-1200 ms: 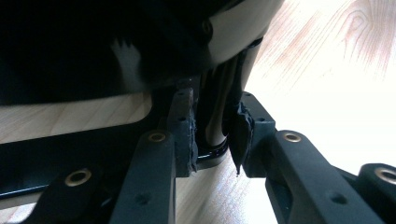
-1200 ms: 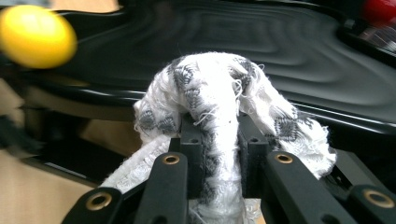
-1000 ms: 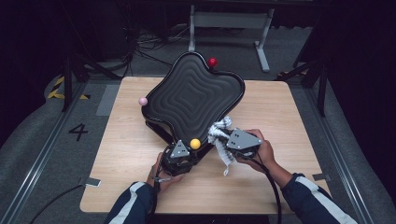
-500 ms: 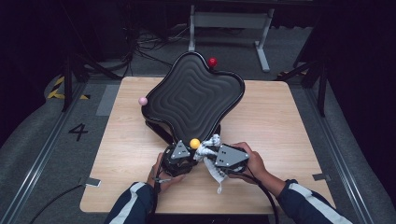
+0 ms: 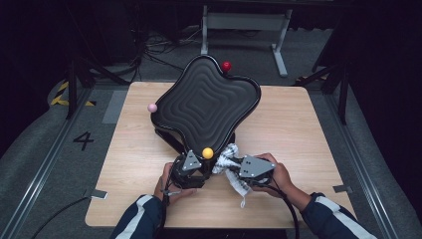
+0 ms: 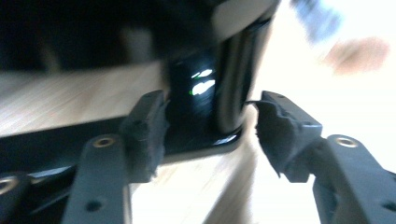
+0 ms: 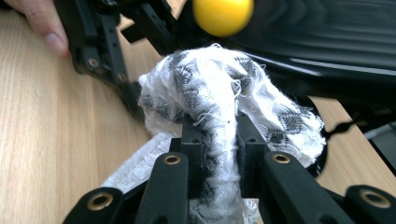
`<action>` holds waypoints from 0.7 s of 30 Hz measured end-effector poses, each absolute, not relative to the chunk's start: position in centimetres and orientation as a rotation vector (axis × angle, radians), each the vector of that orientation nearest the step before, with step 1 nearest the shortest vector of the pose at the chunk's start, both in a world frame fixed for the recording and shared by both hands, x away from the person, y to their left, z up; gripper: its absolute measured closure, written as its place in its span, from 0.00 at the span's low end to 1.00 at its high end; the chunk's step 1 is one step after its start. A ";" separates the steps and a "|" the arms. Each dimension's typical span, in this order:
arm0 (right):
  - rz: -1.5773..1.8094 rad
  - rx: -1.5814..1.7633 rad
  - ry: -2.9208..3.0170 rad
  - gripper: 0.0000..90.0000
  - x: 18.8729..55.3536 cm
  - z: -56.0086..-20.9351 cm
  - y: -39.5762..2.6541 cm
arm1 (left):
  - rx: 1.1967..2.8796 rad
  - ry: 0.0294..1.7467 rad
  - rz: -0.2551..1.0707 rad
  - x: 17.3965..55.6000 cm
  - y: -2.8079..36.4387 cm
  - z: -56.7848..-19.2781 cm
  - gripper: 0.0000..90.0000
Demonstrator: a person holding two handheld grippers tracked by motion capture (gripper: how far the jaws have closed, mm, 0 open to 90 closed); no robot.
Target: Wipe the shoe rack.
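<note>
White frayed cloth [image 7: 219, 116] (no legible label) in right hand-held gripper [image 7: 219, 154].

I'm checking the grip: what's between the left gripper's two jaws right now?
In the left gripper view, the left gripper has just been opening; between its jaws stands the black stand post on its base plate, with no pad pressing on it.

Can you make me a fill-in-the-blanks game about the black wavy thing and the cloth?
1. The right gripper is shut on a white and grey ____.
2. The ball at the near edge of the black wavy tray is ____.
3. The tray stands on a ____ table.
4. The jaws of the left gripper, which have just been opening, stand on either side of the tray's black ____.

Missing words: cloth; yellow; wooden; stand
</note>
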State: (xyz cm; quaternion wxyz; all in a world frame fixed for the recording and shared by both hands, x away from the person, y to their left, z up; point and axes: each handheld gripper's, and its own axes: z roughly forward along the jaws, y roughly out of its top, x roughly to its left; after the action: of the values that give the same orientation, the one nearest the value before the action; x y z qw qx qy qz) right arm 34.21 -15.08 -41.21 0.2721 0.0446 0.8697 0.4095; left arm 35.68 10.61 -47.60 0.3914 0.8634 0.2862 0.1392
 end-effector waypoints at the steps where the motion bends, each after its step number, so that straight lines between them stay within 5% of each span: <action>1: 1.108 0.136 2.336 0.87 34.3 -41.1 -15.5 | 2.185 0.741 0.355 35.6 10.9 -47.6 0.43; 7: 1.114 0.202 2.333 0.87 34.5 -40.8 -18.3 | 2.245 0.796 0.403 35.1 12.5 -47.3 0.32; 21: 1.064 0.298 2.355 0.87 34.9 -41.8 -21.6 | 2.254 0.866 0.442 33.5 16.2 -46.9 0.27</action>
State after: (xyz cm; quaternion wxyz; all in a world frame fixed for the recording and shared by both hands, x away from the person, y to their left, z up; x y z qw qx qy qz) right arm 34.90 -21.63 -41.85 0.2669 0.1106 0.8724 0.3942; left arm 33.48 16.21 -46.91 0.3366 0.8646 0.3323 0.1696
